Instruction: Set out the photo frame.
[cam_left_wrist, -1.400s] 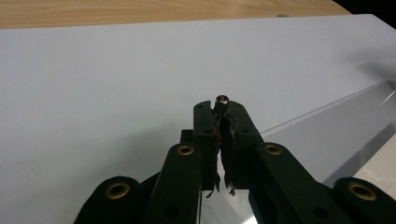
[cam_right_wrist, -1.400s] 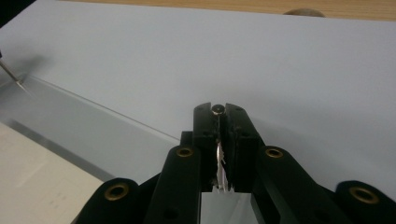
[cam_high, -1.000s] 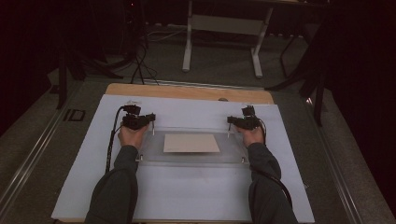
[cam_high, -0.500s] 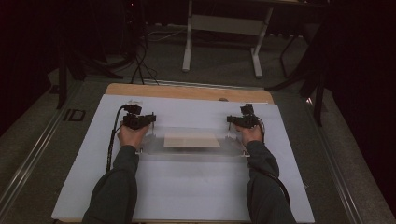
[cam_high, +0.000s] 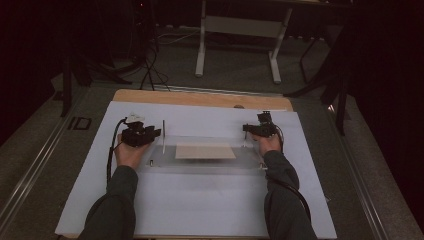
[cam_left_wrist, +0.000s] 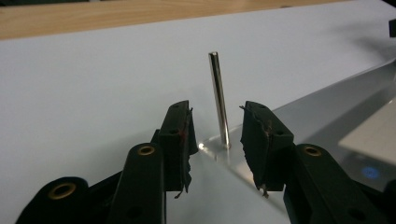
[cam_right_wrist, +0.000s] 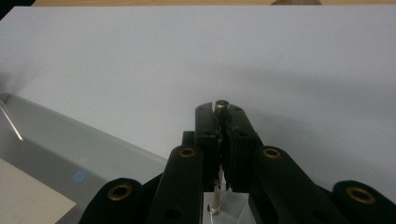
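Worktop (cam_high: 200, 97) is wood w/ a big white sheet (cam_high: 200, 200) over most of it. On the sheet, btwn the person's two hands, lies a clear plate (cam_high: 200, 164), long side running left-right, w/ a tan card (cam_high: 205, 151) lying around its middle. Thin metal pins stand upright at the plate's corners. Left hand-held gripper (cam_left_wrist: 215, 140) sits at the plate's far-left corner, held from below by the left hand (cam_high: 131, 154); jaws have just been opening and now stand spread, one each side of the left pin (cam_left_wrist: 219, 100), pads clear of it, not touching. That pin stands straight in the plate's corner, shiny, rising above the jaw tips. Right hand-held gripper (cam_right_wrist: 223, 122) is at the far-right corner, held by the right hand (cam_high: 269, 144); jaws pressed together, pinching the right pin (cam_right_wrist: 221, 104), whose top end pokes out just above the jaw tips and whose lower part shows under the pads, going down into the plate corner. In the high view a third, short pin (cam_high: 151, 162) stands at the near-left corner, just beside the left hand.
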